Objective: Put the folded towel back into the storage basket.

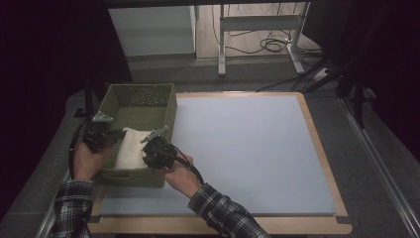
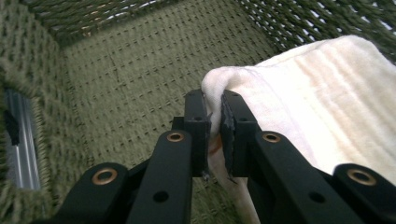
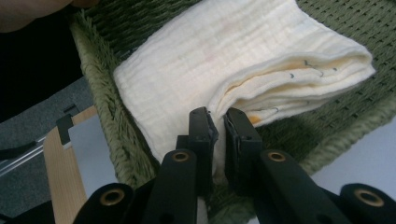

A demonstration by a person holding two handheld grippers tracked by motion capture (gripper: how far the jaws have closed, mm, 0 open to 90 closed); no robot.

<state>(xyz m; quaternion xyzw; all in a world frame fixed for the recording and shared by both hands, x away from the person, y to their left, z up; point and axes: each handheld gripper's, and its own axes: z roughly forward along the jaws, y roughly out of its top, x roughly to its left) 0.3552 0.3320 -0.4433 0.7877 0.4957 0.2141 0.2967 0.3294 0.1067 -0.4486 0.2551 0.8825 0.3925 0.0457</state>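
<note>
Left gripper (image 2: pixel 215 121), right gripper (image 3: pixel 218 135) both clamped on folded cream waffle-textured cloth (image 3: pixel 224 60) inside woven green basket (image 1: pixel 114 99).

1 woven basket (image 1: pixel 140 101) — 1 folded cloth (image 1: pixel 131 147) — 2 grippers (image 1: pixel 159 149)

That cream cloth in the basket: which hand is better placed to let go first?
Probably neither: both tongs, left and right, pinch the folded cloth over the green basket. Letting go together seems likelier.
</note>
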